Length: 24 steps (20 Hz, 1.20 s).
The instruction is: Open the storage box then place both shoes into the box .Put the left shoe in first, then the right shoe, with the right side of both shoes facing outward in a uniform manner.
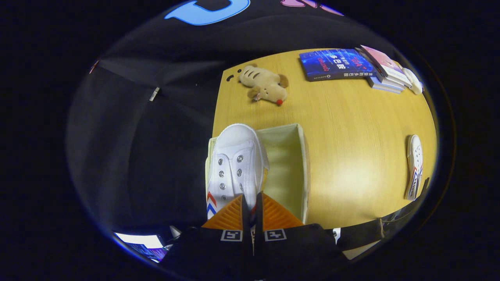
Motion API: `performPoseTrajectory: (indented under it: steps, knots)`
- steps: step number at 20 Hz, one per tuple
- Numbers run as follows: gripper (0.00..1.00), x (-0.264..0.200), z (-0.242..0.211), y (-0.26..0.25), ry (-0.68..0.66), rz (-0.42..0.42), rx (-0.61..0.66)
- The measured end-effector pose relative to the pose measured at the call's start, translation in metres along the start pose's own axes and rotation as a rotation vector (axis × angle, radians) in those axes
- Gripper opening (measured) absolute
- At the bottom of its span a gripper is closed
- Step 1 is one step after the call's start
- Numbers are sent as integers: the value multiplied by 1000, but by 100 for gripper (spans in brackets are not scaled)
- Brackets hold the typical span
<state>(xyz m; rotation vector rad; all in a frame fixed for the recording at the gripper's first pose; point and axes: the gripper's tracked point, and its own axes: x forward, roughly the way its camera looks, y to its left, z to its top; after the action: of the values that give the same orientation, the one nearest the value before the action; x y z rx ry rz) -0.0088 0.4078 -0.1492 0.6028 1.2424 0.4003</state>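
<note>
The shoe [235,164] hung toe-forward over the left part of the open box [291,164], its heel end pinched in the tool [252,203]. The tool's fingers [226,214] stood nearly together, with only a thin slot between them, both pressing on the shoe's rear collar. White canvas, metal eyelets and red and blue chevrons on the shoe's side were visible. The box stood at the surface [351,128] edge, its pale lining bare to the right of the shoe. Well to the right of the box, the second shoe [414,166] lay on its side near the surface's far edge. Beyond the box lay a plush toy [265,85]. Farther right of the toy sat a blue book [336,64], with a stack of books [384,72] beside it.
</note>
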Motion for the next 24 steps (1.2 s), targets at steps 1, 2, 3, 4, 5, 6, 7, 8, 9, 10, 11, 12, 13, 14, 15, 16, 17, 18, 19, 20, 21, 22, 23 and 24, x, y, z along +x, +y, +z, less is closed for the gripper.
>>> performPoseTrajectory:
  steps: [1, 2, 3, 4, 5, 6, 7, 8, 9, 10, 11, 12, 13, 14, 15, 16, 17, 18, 19, 20, 21, 22, 23, 24]
  knots:
    - [6, 10, -6, 2, 15, -10, -5]
    - [6, 19, -11, 6, 26, -19, -8]
    - [6, 28, -15, 8, 34, -26, -12]
    - [6, 37, -18, 10, 39, -35, -17]
    - [6, 45, -20, 12, 42, -44, -20]
    - [6, 51, -22, 12, 44, -57, -22]
    - [6, 56, -24, 12, 46, -72, -20]
    - [6, 61, -25, 9, 46, -92, -13]
    - [6, 65, -24, 8, 43, -99, 4]
    - [6, 70, -24, 8, 39, -105, 23]
    - [6, 73, -23, 8, 31, -112, 53]
    - [6, 76, -21, 9, 21, -112, 87]
    - [6, 79, -22, 10, 21, -113, 102]
    - [6, 81, -23, 10, 20, -115, 94]
    - [6, 83, -23, 8, 17, -119, 88]
    - [6, 84, -24, 7, 7, -120, 88]
    - [6, 87, -23, 8, 2, -115, 84]
    - [6, 90, -25, 10, 10, -103, 71]
    - [9, 91, -27, 13, 15, -85, 63]
    - [16, 92, -28, 19, 17, -48, 69]
    - [20, 90, -26, 30, 25, 0, 85]
    - [27, 88, -27, 38, 29, 32, 95]
    - [38, 86, -25, 45, 39, 58, 89]
    - [48, 81, -24, 49, 43, 77, 71]
